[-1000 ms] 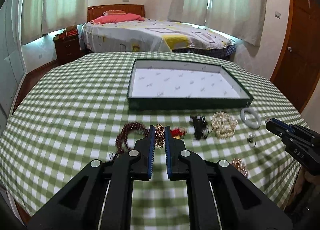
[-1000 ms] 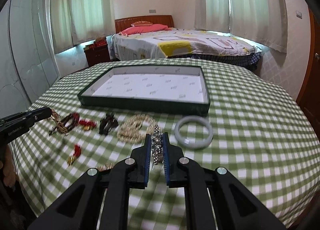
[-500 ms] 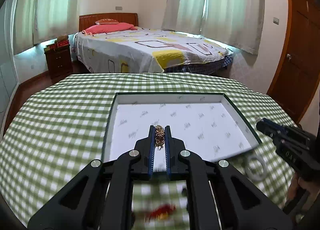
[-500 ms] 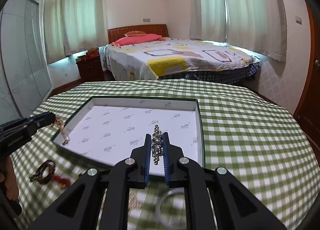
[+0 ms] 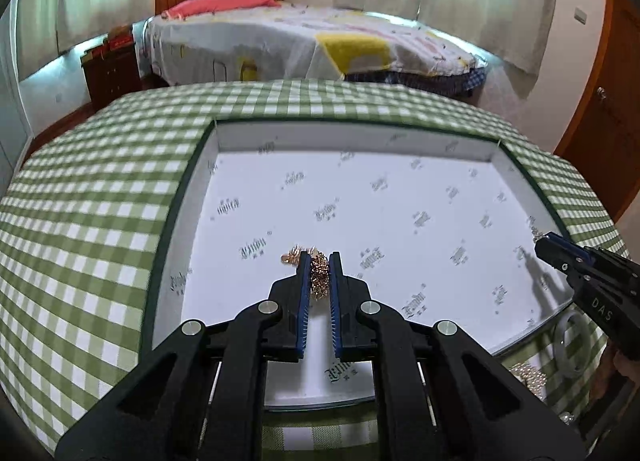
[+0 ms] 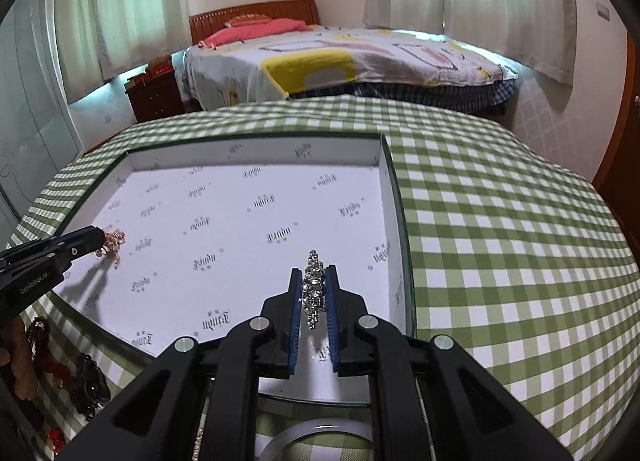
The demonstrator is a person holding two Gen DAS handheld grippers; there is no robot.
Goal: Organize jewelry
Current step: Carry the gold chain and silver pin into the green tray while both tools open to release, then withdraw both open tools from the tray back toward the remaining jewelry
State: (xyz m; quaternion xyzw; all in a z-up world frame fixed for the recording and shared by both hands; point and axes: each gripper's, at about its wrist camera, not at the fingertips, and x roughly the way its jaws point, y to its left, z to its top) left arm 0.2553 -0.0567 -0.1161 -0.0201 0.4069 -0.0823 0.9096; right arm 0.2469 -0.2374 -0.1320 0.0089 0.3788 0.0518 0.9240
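Bedroom, checked tablecloth, white-lined tray

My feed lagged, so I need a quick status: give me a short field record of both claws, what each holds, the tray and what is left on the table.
left claw: shut on gold chain, over the tray's left part
right claw: shut on silver chain, over the tray's right part
tray: white lining, dark green rim; nothing lying in it that I can see
table: green check cloth
left on table: jade bangle, pearl strand, red beads, dark piece
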